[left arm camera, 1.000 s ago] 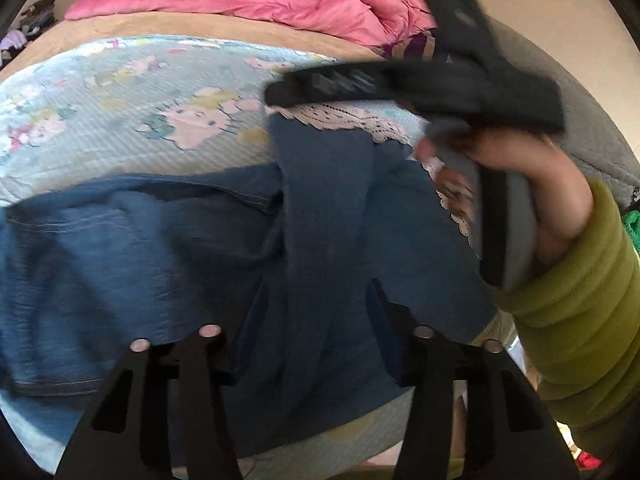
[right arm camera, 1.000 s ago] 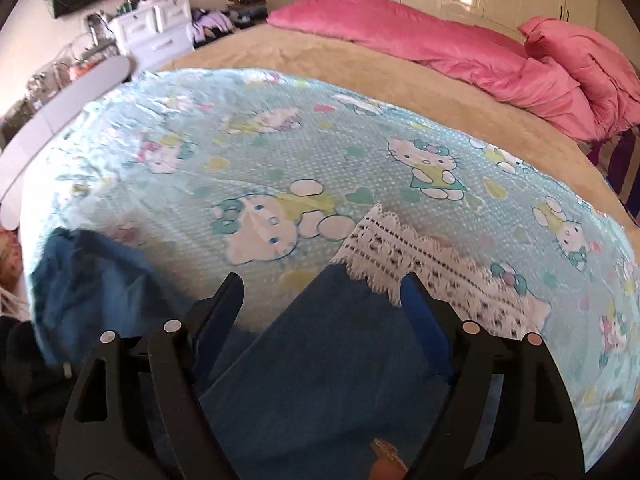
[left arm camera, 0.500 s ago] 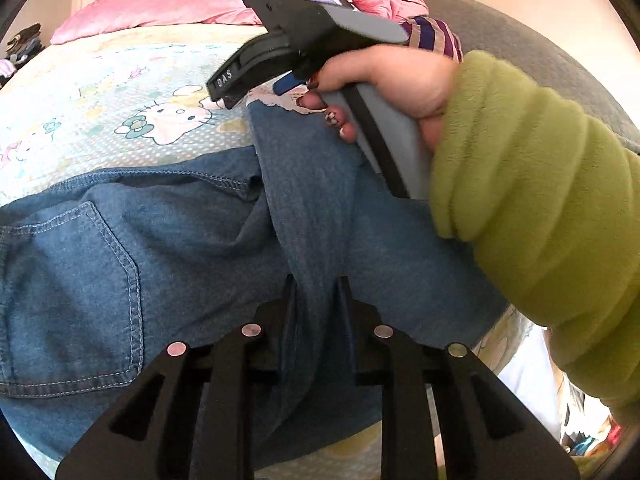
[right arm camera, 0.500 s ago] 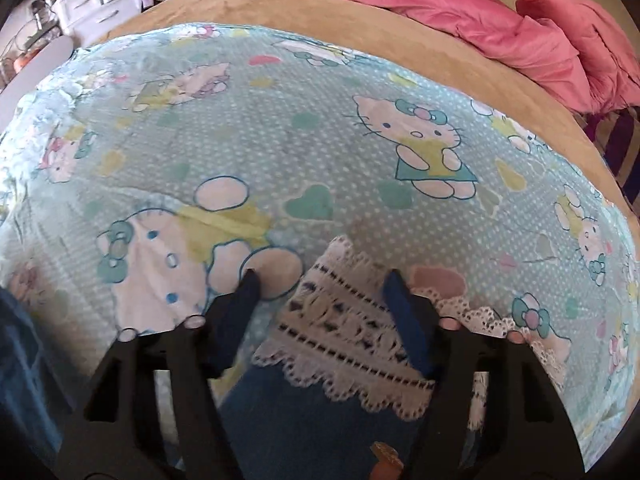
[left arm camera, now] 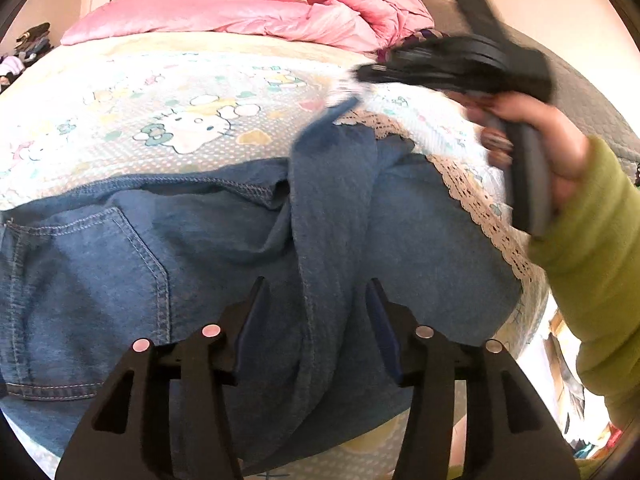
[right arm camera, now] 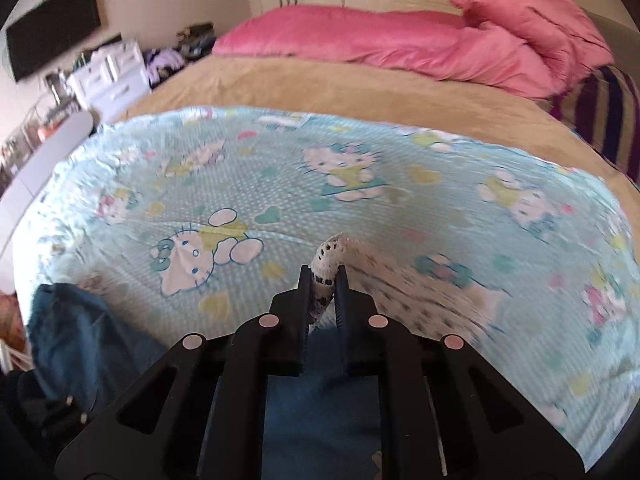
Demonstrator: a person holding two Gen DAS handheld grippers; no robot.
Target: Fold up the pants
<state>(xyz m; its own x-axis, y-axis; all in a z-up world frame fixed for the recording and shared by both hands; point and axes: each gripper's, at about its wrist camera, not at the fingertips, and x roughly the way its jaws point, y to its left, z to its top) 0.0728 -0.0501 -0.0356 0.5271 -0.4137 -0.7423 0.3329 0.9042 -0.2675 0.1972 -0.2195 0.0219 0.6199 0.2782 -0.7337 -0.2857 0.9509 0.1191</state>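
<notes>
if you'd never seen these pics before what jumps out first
The blue denim pants fill the lower part of the left wrist view, spread on the cartoon-cat sheet, with the left gripper standing open astride a raised fold. In the right wrist view the right gripper is shut on the white lace hem of one leg. Behind, a bright pink duvet is heaped along the far side of the bed.

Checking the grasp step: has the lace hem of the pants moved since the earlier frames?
Yes. The lace hem lay flat on the cartoon sheet; now the right tool, having just closed, pinches it bunched and lifted off it.
</notes>
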